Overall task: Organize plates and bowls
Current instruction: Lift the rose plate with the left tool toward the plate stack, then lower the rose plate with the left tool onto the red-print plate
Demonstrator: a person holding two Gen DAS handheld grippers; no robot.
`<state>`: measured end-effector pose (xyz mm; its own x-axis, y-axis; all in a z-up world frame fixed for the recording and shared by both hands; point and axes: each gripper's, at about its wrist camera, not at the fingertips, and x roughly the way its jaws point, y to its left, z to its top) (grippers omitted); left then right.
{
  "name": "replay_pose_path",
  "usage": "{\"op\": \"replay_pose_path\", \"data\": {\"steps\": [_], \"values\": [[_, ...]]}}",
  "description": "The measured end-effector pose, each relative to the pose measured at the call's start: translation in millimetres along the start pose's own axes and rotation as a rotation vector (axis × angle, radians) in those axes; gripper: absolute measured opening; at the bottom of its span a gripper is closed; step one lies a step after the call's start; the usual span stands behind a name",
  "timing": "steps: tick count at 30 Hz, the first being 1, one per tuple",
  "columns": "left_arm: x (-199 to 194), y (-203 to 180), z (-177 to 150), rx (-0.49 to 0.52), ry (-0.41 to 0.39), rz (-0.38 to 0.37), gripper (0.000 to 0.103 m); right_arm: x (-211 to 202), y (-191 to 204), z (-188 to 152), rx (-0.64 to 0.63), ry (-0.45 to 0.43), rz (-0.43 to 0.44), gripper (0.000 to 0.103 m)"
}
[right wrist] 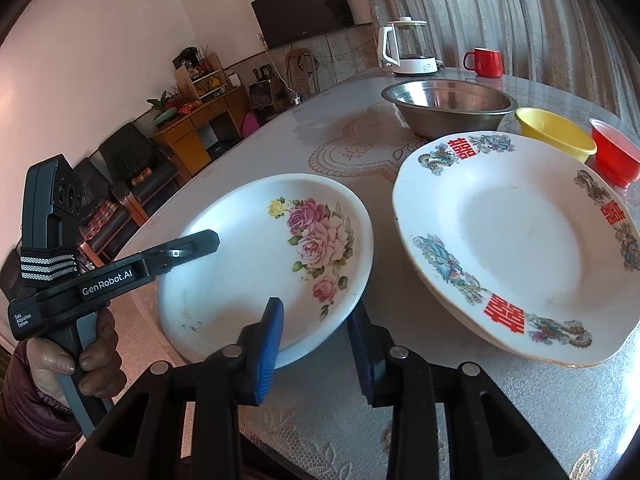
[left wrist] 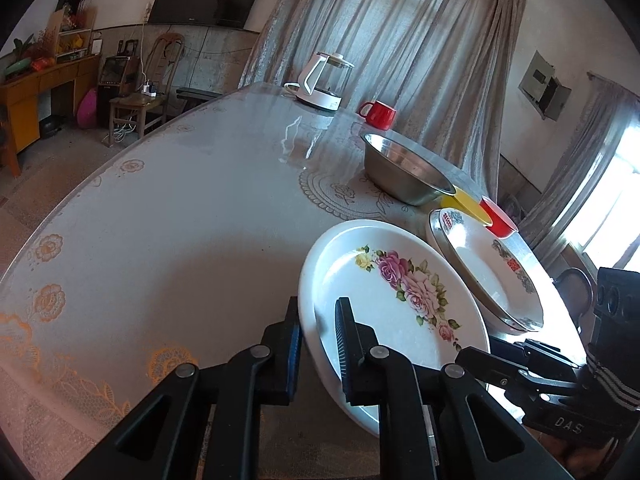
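Nearest my left lens: my left gripper [left wrist: 318, 322], jaws drawn close and pinching the near rim of the rose plate [left wrist: 394, 312], one pad under the rim and the other on its upper face. The plate sits tilted, near edge raised, apparently off the table [left wrist: 160, 200] on that side. From the right wrist view, my right gripper [right wrist: 316, 320] straddles the same rose plate [right wrist: 272, 256] at its other near edge, one blue pad above the rim and one below; jaws are partly closed, and whether the pads actually press I cannot tell. Just beside it, to the right, lies the dragon-and-phoenix plate [right wrist: 516, 240], apparently resting on another dish beneath, though that underside is unclear. Beyond stand the steel bowl [right wrist: 448, 108], the yellow bowl [right wrist: 556, 132] and the red bowl [right wrist: 614, 156], close together; a kettle [right wrist: 408, 48] and red mug [right wrist: 484, 62] sit further back. Judgement: the step in hand is lifting the rose plate to stack it with the other plate. To do it well: confirm the right grip before raising, keep both grips level so the glazed rim does not slip, lift clear of the neighbour's rim, then lower centred and release one side at a time. Risk: a shallow bite on a slick rim.
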<state>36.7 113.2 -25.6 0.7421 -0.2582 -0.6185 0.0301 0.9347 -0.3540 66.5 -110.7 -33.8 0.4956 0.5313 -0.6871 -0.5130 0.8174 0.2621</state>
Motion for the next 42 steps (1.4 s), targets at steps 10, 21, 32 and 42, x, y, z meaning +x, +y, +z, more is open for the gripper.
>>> {"op": "replay_pose_path", "data": {"steps": [10, 21, 32, 42], "values": [[-15.6, -17.7, 14.5, 0.028, -0.041, -0.036, 0.016, -22.1, -0.3, 6.7, -0.003, -0.073, -0.015, 0.032], [15.0, -90.1, 50.1, 0.173, -0.039, -0.137, 0.017, -66.2, -40.2, 15.7, 0.086, -0.184, -0.111, 0.032], [72.7, -174.9, 54.2, 0.325, 0.059, -0.225, 0.020, -106.2, -106.3, 0.1, 0.247, -0.232, -0.264, 0.033], [99.7, -199.4, 54.8, 0.350, 0.111, -0.241, 0.021, -110.6, -137.8, -0.5, 0.306, -0.224, -0.310, 0.032]]}}
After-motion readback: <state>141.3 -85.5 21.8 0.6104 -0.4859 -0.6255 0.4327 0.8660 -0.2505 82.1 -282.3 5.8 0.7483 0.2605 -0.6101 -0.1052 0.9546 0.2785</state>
